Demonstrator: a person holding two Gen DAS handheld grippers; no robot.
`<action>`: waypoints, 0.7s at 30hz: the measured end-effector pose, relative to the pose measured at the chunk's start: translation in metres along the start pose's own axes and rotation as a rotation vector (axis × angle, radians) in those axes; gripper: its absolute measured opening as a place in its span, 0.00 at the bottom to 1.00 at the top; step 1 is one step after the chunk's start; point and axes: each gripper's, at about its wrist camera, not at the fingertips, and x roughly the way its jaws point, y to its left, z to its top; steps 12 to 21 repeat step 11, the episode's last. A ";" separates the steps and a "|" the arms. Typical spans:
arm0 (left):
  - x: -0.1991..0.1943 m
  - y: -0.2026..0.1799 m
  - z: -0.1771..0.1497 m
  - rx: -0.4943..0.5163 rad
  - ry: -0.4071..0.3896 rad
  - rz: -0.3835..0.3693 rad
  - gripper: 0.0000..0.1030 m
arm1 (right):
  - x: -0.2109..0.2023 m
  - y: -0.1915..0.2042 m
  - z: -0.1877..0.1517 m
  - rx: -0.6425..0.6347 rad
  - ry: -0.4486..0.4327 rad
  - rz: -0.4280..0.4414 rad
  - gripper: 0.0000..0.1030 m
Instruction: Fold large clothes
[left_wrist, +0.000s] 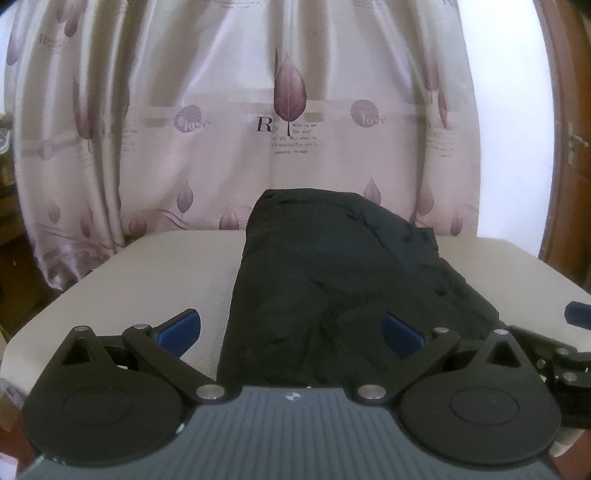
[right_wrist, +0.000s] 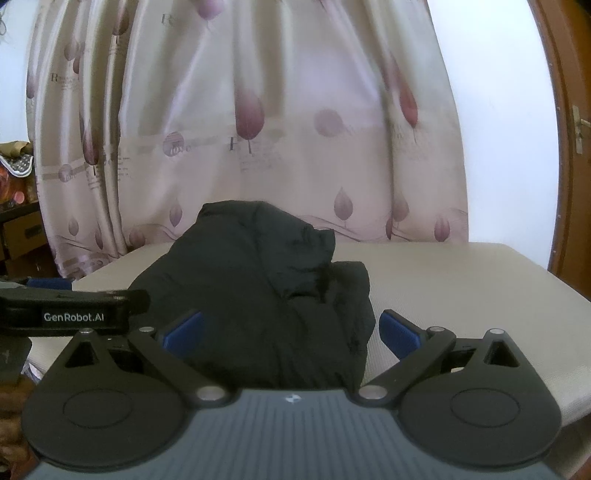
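While both grippers hover at the near edge with nothing held, the dark garment (left_wrist: 332, 280) lies bundled on the pale bench (left_wrist: 147, 280). The left gripper (left_wrist: 290, 332) and right gripper (right_wrist: 291, 330) have their fingers (right_wrist: 400, 332) spread apart, empty. A good next pinch would take the near hem corners together, evenly. The garment's long axis runs away from the cameras toward the curtain (left_wrist: 288, 110).
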 end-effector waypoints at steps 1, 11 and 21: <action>0.000 0.000 0.000 -0.002 0.001 0.000 1.00 | 0.000 0.000 0.000 -0.001 -0.001 -0.002 0.99; 0.003 0.000 0.000 0.001 0.025 -0.007 1.00 | 0.002 0.001 -0.001 -0.007 0.004 -0.033 0.99; 0.003 0.000 0.000 0.001 0.025 -0.007 1.00 | 0.002 0.001 -0.001 -0.007 0.004 -0.033 0.99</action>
